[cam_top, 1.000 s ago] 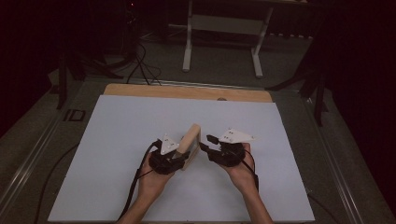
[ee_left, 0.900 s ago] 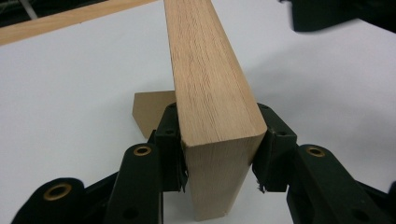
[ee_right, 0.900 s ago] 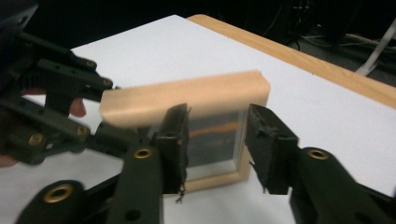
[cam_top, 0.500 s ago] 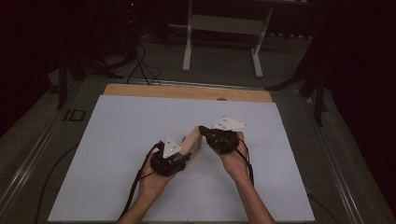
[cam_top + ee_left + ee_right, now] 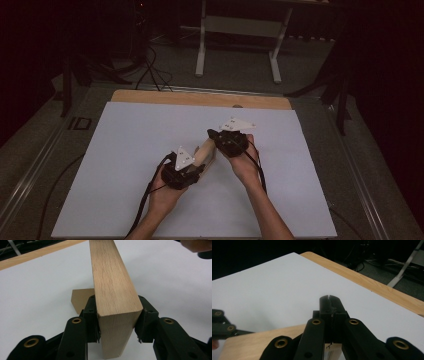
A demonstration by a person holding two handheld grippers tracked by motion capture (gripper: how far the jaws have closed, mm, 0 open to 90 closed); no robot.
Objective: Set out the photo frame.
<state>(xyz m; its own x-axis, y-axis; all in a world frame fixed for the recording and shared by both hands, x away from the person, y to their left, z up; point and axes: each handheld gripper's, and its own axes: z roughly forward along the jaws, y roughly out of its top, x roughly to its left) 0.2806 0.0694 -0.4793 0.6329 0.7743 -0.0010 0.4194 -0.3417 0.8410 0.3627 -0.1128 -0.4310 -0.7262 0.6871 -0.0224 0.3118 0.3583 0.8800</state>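
My left gripper (image 5: 196, 166) is shut on the near end of a light wooden block (image 5: 206, 150), which rises at a slant from the white sheet (image 5: 125, 150). The left gripper view shows both pads (image 5: 91, 320) pressed on the sides of the block (image 5: 112, 287). My right gripper (image 5: 214, 136) is beside the block's far, raised end. In its own view the right gripper (image 5: 329, 302) is shut, jaws together with nothing between them, above the block's wooden face (image 5: 259, 345).
A flat tan piece (image 5: 81, 298) lies on the sheet behind the left jaw. The white sheet covers a wooden tabletop whose bare strip (image 5: 200, 98) runs along the far edge. Beyond it are a dark floor, cables (image 5: 150, 65) and a metal stand (image 5: 240, 45).
My right gripper has moved from the right of the block up and away toward its far end, and its jaws have come together. The left gripper and block have stayed put.
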